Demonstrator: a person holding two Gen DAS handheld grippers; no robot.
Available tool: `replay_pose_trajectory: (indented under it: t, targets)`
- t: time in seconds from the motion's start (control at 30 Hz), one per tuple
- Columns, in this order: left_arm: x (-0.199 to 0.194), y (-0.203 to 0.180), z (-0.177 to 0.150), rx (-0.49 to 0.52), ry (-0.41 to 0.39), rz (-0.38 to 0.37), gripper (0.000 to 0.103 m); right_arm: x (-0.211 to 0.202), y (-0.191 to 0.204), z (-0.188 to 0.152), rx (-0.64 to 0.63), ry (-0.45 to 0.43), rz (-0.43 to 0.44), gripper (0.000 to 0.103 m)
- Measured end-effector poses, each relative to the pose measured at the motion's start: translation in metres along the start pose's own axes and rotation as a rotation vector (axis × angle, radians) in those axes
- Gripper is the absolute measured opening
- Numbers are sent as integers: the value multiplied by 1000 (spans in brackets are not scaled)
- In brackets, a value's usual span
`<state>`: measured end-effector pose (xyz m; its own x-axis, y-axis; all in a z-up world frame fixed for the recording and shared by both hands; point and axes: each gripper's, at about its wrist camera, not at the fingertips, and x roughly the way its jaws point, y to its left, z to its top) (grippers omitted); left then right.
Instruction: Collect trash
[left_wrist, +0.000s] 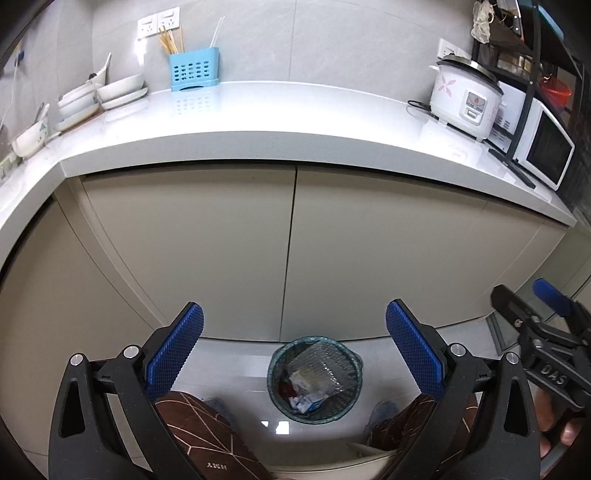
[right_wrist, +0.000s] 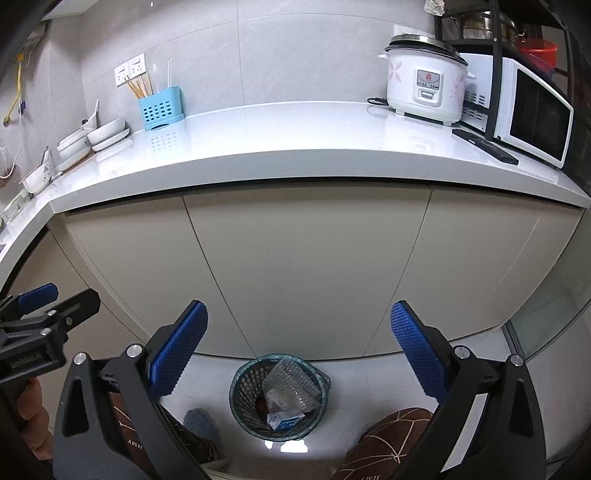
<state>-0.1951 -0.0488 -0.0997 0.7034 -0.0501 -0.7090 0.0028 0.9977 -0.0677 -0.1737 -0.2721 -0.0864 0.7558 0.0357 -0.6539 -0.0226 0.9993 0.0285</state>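
Note:
A dark mesh waste bin (left_wrist: 277, 391) stands on the floor in front of the cabinets, seen between the fingers in both wrist views (right_wrist: 240, 398). Inside it lie a clear plastic container (left_wrist: 327, 365) (right_wrist: 291, 387) and a small blue and white carton (left_wrist: 306, 404) (right_wrist: 284, 421). My left gripper (left_wrist: 294, 325) is open and empty, well above the bin. My right gripper (right_wrist: 298, 325) is open and empty too, at about the same height. Each gripper shows at the edge of the other's view.
A white counter (left_wrist: 295, 122) runs above beige cabinet doors (left_wrist: 207, 251). On it stand a blue chopstick holder (left_wrist: 194, 72), stacked bowls (left_wrist: 110, 90), a rice cooker (left_wrist: 465, 96) and a microwave (left_wrist: 543, 151). The person's brown-trousered knees (left_wrist: 199, 432) flank the bin.

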Motion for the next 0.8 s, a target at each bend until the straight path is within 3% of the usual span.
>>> replay_pose_trajectory:
  t: [0.8]
  targets:
    - [8,2,2,21,6,34,97,4,3,4,-5,28,-15,95]
